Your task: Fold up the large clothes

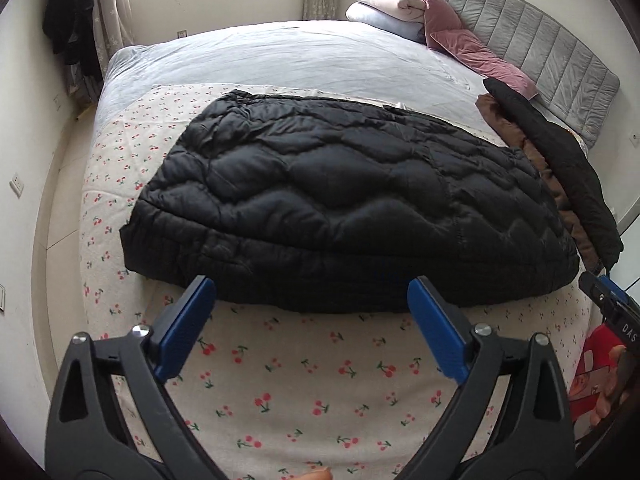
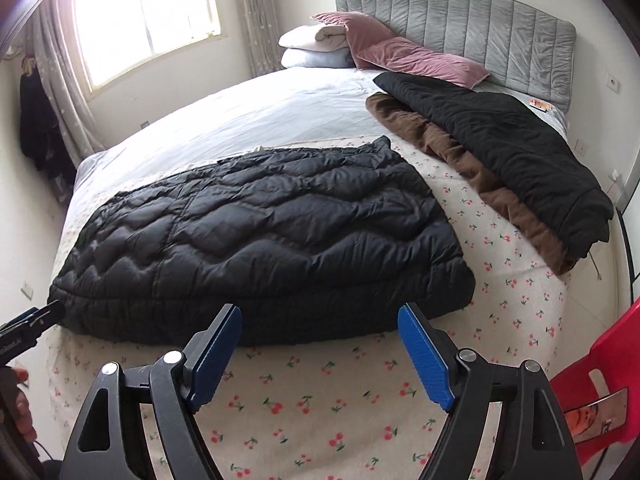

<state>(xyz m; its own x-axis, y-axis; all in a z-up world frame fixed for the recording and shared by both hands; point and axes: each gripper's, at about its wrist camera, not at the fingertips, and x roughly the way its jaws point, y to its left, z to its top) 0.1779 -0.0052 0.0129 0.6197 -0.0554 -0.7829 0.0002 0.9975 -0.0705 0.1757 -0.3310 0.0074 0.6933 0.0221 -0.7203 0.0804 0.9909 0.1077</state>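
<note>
Black quilted coat [image 1: 340,200] lying flat on the cherry-print blanket [image 1: 320,380], puffy, light, slick-looking, likely springy. Left gripper [image 1: 312,300] and right gripper [image 2: 320,326] both spread wide, empty, just short of the near edge. Best pinched deep at that thick near edge.

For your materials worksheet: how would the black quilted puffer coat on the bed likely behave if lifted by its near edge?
The black quilted puffer coat would probably flop and sag, since it lies soft and creased. Its puffy padding suggests it is light for its bulk. Its shiny shell may slip between the fingers.
</note>
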